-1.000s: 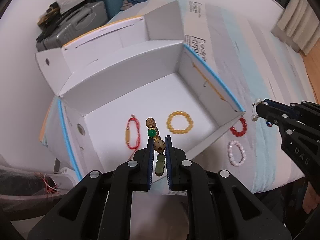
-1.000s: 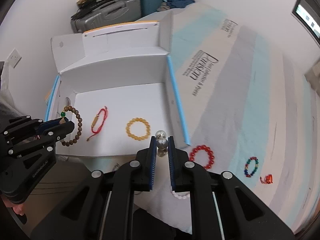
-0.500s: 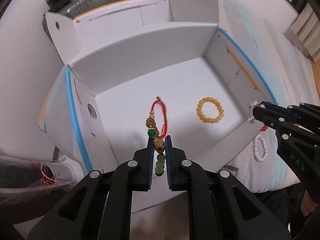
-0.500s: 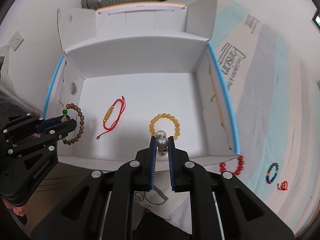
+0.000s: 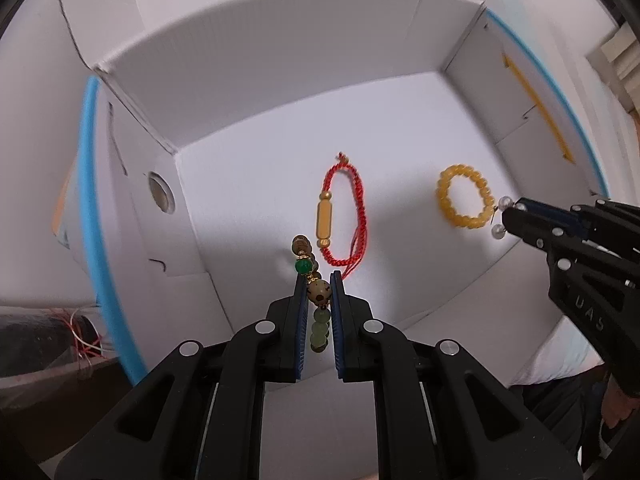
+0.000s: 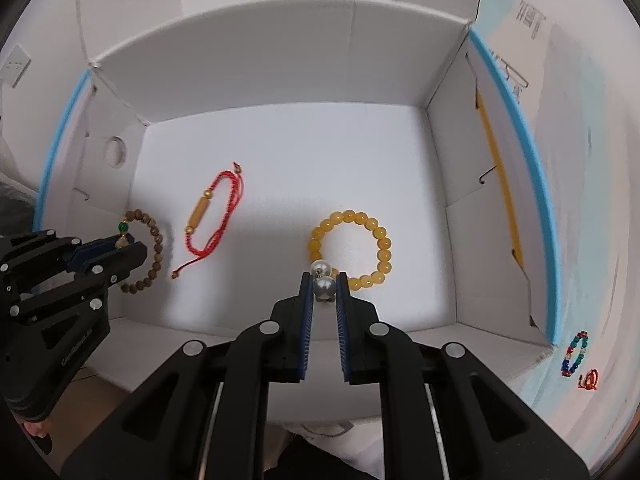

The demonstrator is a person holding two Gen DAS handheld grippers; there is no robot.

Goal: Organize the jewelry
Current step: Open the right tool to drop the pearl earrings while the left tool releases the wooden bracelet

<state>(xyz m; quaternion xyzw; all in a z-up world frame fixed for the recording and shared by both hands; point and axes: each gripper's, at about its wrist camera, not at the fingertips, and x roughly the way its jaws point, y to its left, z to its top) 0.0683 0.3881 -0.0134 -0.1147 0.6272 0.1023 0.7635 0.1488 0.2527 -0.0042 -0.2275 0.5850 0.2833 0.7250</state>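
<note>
My left gripper [image 5: 318, 280] is shut on a brown bead bracelet [image 5: 319, 294] with a green bead, held over the near left part of the open white box [image 5: 280, 52]. That bracelet also shows in the right wrist view [image 6: 150, 252]. My right gripper [image 6: 324, 278] is shut on a pearl earring [image 6: 323, 286], above the yellow bead bracelet [image 6: 352, 250] on the box floor. The earring also shows in the left wrist view [image 5: 500, 216]. A red cord bracelet [image 6: 214, 214] lies on the floor between the grippers.
The box has tall white walls with blue edges [image 6: 532, 184] and open flaps. On the bed cover right of the box lie a multicoloured bead bracelet [image 6: 575, 354] and a small red item [image 6: 589, 380].
Both grippers have moved forward and down into the box with their jewelry still held. The box now fills both views, and the bracelets on the bed have left the left wrist view.
</note>
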